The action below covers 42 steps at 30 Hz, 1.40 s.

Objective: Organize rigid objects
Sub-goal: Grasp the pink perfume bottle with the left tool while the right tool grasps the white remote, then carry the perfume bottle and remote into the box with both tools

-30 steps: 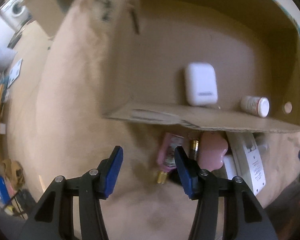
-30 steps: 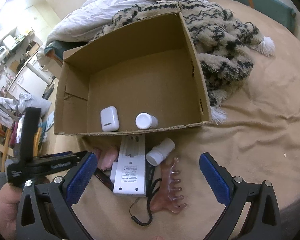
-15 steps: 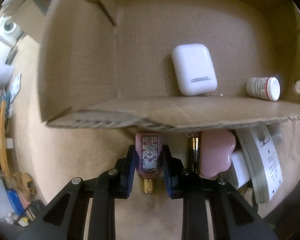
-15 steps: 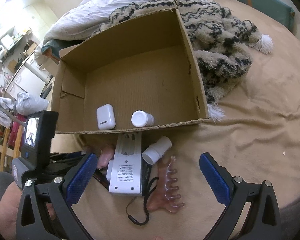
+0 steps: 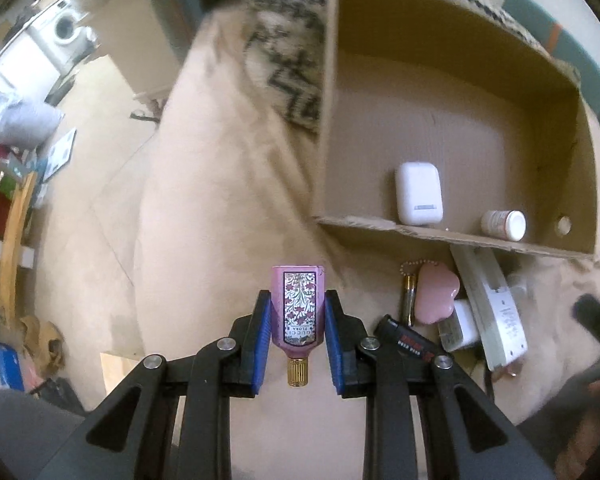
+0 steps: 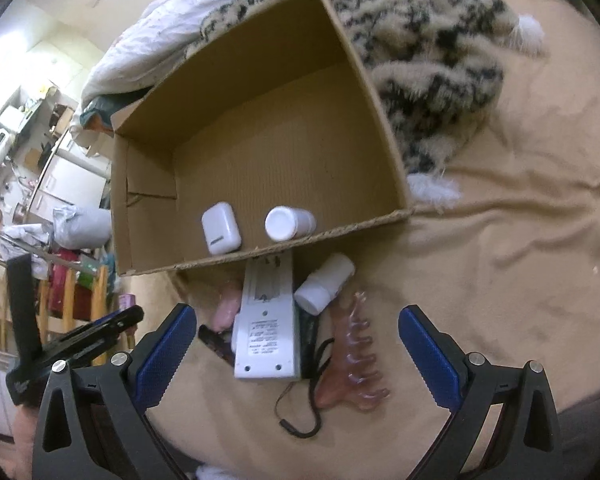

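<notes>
My left gripper (image 5: 298,322) is shut on a pink perfume bottle (image 5: 299,307) with a flowered label and a gold cap, held above the tan blanket left of the cardboard box (image 5: 328,128). Inside the box lie a white earbud case (image 5: 418,193) and a small white-capped pill bottle (image 5: 504,224). In front of the box sits a pile: a white remote-like device (image 6: 266,320), a white bottle (image 6: 325,283), a pink claw clip (image 6: 352,360), a pink heart-shaped piece (image 5: 436,296) and a black lighter (image 5: 410,340). My right gripper (image 6: 296,354) stands open over this pile, touching nothing.
A fuzzy black-and-cream patterned blanket (image 6: 432,60) lies behind and right of the box (image 6: 148,184). A black cord (image 6: 300,412) trails from the pile toward me. The bed edge drops off on the left, with room clutter and a wooden chair (image 5: 8,216) beyond.
My left gripper closed on the pink perfume bottle in front of the box, then lifted it up and away to the left. The right gripper stayed open, nearly still.
</notes>
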Available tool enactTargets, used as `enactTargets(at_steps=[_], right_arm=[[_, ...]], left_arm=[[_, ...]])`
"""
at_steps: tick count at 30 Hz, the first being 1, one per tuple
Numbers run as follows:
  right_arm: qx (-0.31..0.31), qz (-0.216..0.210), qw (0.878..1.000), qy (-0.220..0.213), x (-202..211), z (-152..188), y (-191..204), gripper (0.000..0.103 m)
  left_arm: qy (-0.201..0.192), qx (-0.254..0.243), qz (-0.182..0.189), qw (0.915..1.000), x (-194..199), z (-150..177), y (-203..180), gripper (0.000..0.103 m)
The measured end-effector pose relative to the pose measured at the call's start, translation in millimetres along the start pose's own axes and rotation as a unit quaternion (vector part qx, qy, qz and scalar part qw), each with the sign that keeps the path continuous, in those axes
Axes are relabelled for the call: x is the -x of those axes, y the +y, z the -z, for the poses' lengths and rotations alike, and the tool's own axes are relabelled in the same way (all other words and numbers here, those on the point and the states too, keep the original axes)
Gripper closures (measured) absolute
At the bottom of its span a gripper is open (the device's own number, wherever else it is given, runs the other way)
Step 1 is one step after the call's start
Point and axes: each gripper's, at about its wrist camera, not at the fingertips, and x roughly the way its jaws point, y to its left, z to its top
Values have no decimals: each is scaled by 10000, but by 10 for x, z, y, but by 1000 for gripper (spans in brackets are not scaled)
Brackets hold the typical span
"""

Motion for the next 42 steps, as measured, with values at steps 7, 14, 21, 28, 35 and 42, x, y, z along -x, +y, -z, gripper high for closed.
enactTargets(at_steps=[7,14,21,28,35,42], right_arm=[[278,-42,9978,606,-331,-74,268,27],[508,697,9886,1233,-828,-31,471,41],[1004,1226,9814,1081,-920,9,627,57],[1186,1049,9833,902,-648,227,619,57],[1263,667,9868,759,-281,473,675,57],[1317,449,9888,537,56,470,522,57]], left_arm=[[47,231,234,9994,43,-20,105,80],[28,34,160,9999,-14,44,-48,80],[44,99,130,9999,-27,43,-13,80],[47,100,118,9999,-28,39,-23,80],[21,80,43,10000,-30,44,-23,80],[-5,125,-74,9999,-42,61,4,80]])
